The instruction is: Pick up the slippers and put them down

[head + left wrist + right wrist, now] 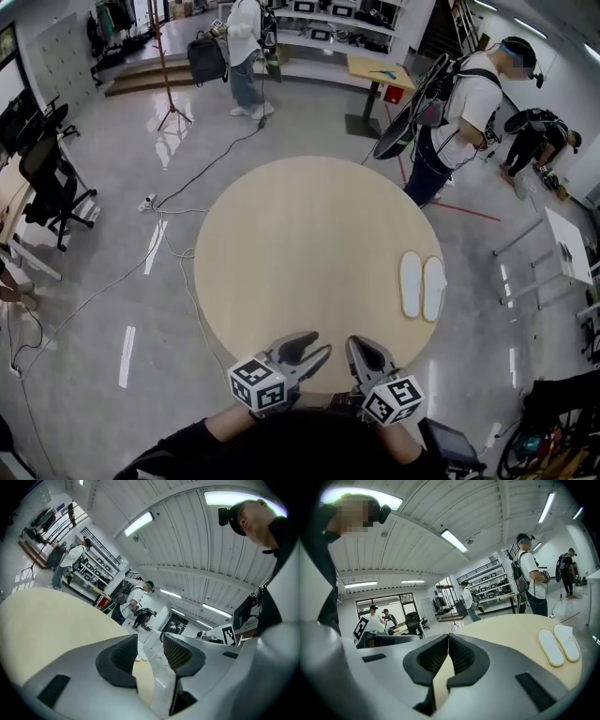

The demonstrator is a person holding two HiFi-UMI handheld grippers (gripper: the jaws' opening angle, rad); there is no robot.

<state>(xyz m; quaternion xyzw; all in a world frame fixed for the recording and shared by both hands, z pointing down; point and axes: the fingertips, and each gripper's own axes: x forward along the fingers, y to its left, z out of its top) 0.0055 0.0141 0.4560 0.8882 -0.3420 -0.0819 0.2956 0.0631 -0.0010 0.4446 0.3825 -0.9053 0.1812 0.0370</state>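
Note:
Two white slippers (422, 286) lie side by side, soles up, near the right edge of the round wooden table (309, 253). Both grippers hover at the table's near edge, well short of the slippers. My left gripper (314, 345) is open, with a clear gap between its dark pads (123, 656) and nothing in it. My right gripper (362, 343) is shut and empty, its tips touching. In the right gripper view the slippers (558, 645) lie ahead to the right of the shut gripper (448, 638). The left gripper view shows a bit of a slipper (139, 654) far beyond the left gripper (150, 649).
A person with a backpack (459, 112) stands just beyond the table's far right. Another person (246, 52) stands far back; a third crouches (536, 141) at right. An office chair (52, 178) and floor cables (178, 234) lie left. A white table (567, 246) stands right.

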